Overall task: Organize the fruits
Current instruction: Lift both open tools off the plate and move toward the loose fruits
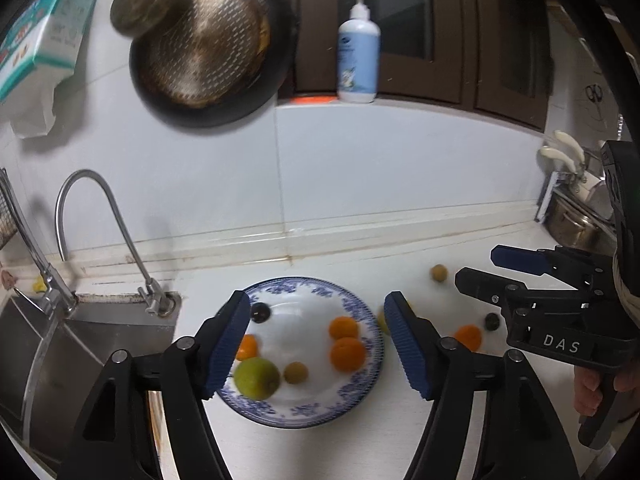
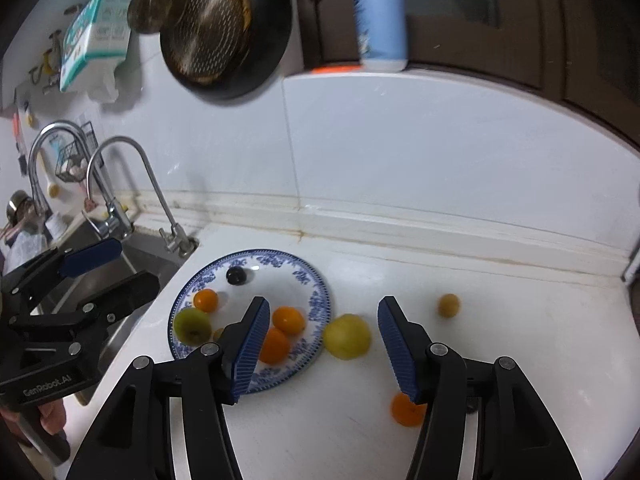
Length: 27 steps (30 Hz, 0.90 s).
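Both the left gripper (image 1: 316,344) and right gripper (image 2: 322,348) hang open and empty above the plate (image 2: 320,300); a yellow-green fruit (image 2: 346,336) lies just beside its rim, likely firm, smooth, roll-prone; best pinched across its middle.

we hold our left gripper (image 1: 316,344) and right gripper (image 2: 322,350) side by side, both tilted downward with blue-padded fingers (image 1: 226,344) parted and empty, a hand (image 1: 592,392) gripping the right handle.
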Tool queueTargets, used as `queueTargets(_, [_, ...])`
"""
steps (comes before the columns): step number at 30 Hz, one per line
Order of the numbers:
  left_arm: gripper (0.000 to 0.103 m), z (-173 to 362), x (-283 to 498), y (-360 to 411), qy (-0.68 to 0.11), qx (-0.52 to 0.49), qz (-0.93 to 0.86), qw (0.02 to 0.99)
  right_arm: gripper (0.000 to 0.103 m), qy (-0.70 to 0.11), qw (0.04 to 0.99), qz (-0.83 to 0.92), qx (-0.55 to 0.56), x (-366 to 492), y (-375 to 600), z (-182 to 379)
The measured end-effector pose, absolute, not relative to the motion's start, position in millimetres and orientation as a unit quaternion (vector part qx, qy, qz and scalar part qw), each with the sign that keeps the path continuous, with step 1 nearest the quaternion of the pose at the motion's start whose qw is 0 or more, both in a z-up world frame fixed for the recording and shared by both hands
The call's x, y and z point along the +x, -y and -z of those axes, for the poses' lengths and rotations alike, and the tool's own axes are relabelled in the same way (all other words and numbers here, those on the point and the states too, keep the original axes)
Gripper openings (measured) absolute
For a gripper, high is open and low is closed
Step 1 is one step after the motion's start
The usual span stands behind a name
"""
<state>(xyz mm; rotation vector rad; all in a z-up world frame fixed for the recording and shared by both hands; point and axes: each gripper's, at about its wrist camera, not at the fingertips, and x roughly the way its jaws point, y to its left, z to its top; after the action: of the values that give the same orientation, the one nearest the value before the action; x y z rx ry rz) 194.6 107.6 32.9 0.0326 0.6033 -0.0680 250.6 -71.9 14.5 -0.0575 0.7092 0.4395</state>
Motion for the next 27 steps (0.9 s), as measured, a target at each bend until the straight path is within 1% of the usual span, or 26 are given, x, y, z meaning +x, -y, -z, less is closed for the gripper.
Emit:
queueTargets(5, [0.072,-37.1,185.5,-83.0,-0.29,0.018,0.047,0.956,0.057,-0.329,0.924,-0.193,-0.022,234.7,101.1,-23.5])
queueTargets(11, [0.078,-38.4,181.4,-51.4,-0.28,0.032,0.069,0.957,0.057,-0.313,0.934,-0.17,-0.025,220.1,134.8,-29.9])
queueTargets(19, [0.079,-30.0,185.3,-12.9,-0.287,0.045,0.104,0.951,0.057,-0.308,0.939,-0.145,-0.037,211.6,170.4,-28.6])
queueTargets(27, [0.079,-11.1,195.3,15.2,-0.304,0.063,0.128,0.942,0.057,-0.324,0.933,-0.138,-0.066,211.8,193.3,-11.1])
